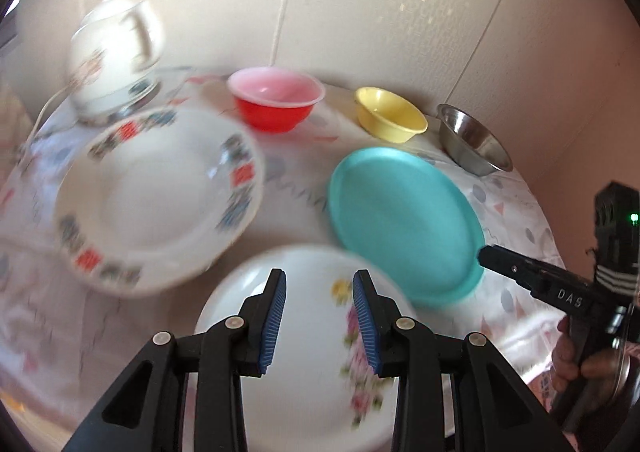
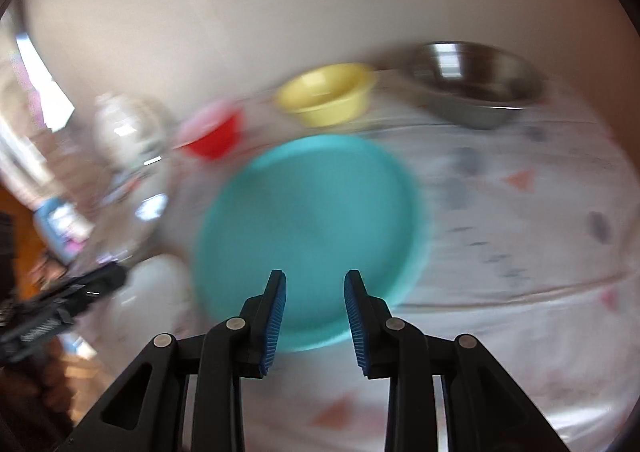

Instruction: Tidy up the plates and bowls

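**Both grippers spread over the plates, nothing held**

Left gripper (image 1: 319,284): jaws spread, nothing between the pads. I see it hanging over the white floral plate (image 1: 304,352) at the near edge of the table; can't tell if the fingertips touch the plate.

Right gripper (image 2: 314,284): jaws spread too, empty. It's over the near rim of the teal plate (image 2: 312,236). In the left wrist view the right gripper's tip (image 1: 490,254) sits at the teal plate's (image 1: 404,224) near-right rim; contact vs just beside, can't tell. Person's hand (image 1: 576,356) is on its handle.

Layout on the patterned tablecloth (image 2: 520,252):
- Big white plate w/ red/blue block border (image 1: 160,196) on the left, its near rim just beside the floral plate; looks slightly overlapped, blur makes it unclear.
- Teal plate on the right, near edge overlapping the floral plate's rim in the left wrist view.
- Back row along the wall, L to R: red bowl w/ pink inside (image 1: 276,98), yellow bowl (image 1: 392,114), steel bowl (image 1: 472,140). All upright, apart from each other, none stacked.
- White teapot (image 1: 116,56) w/ floral print at back left, behind the bordered plate.

Right wrist view is heavily motion-blurred: same three bowls readable – red (image 2: 216,132), yellow (image 2: 326,92), steel (image 2: 476,82) – behind the teal plate. Left gripper (image 2: 96,284) shows at the left edge, too smeared to read its jaws from there. Left-side clutter in that view is not identifiable.
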